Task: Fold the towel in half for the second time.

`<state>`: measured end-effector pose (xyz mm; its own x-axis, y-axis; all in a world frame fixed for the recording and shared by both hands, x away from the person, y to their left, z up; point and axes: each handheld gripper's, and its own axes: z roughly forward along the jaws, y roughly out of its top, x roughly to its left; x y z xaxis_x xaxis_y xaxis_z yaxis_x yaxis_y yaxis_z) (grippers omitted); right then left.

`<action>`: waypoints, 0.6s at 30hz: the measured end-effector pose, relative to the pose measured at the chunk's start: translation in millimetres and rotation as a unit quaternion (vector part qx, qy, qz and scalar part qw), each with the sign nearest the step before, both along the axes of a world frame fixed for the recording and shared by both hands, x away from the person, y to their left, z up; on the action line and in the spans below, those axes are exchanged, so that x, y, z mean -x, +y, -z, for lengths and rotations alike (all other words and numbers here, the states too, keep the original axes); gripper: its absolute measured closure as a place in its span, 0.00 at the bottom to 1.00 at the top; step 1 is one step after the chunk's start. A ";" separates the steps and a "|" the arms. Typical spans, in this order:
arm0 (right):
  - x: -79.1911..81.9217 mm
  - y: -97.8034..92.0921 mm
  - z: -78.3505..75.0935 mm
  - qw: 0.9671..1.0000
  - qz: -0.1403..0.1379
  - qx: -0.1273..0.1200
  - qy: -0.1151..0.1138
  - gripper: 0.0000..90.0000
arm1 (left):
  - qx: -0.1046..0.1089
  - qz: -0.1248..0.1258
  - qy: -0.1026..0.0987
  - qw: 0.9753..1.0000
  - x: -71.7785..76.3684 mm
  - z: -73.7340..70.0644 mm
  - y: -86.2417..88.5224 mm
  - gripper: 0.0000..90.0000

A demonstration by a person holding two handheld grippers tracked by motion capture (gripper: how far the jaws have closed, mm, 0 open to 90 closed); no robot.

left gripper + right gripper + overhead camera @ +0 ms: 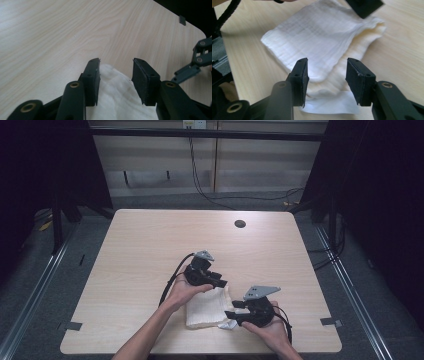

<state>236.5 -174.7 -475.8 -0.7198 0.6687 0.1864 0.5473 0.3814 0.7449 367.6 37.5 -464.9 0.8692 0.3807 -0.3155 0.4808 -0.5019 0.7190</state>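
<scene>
Evidently the work is folding a white cloth [206,309], which lies folded near the front edge of the surface [150,240], between the two hands. The left gripper [115,65] sits at the cloth's far edge, fingers spread and holding nothing. The right gripper [327,65] faces the cloth's near right corner, fingers likewise spread, with a loose lower layer [332,105] poking out beneath. Next, I judge, each must close on an edge before another fold.

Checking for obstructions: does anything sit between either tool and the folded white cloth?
Nothing visible does. The left tool and the right tool both stand open right at the edges of the folded white cloth.
</scene>
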 end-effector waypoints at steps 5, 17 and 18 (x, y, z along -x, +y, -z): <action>-4.3 -6.9 -4.0 1.000 0.011 -0.001 -0.007 0.57 | -0.001 -0.008 -0.004 1.000 -0.2 -5.5 12.2 0.59; -31.5 -34.7 -31.2 0.998 0.032 -0.040 -0.042 0.71 | -0.012 -0.033 -0.026 0.999 16.5 -19.5 51.4 0.57; -32.1 -37.0 -33.3 0.998 0.034 -0.042 -0.042 0.71 | -0.012 -0.033 -0.026 0.999 16.5 -19.5 51.4 0.55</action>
<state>268.5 -211.7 -442.5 -0.6894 0.7006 0.1843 0.5034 0.2803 0.8173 351.1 89.0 -445.4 0.8567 0.4452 -0.2606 0.4759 -0.4869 0.7324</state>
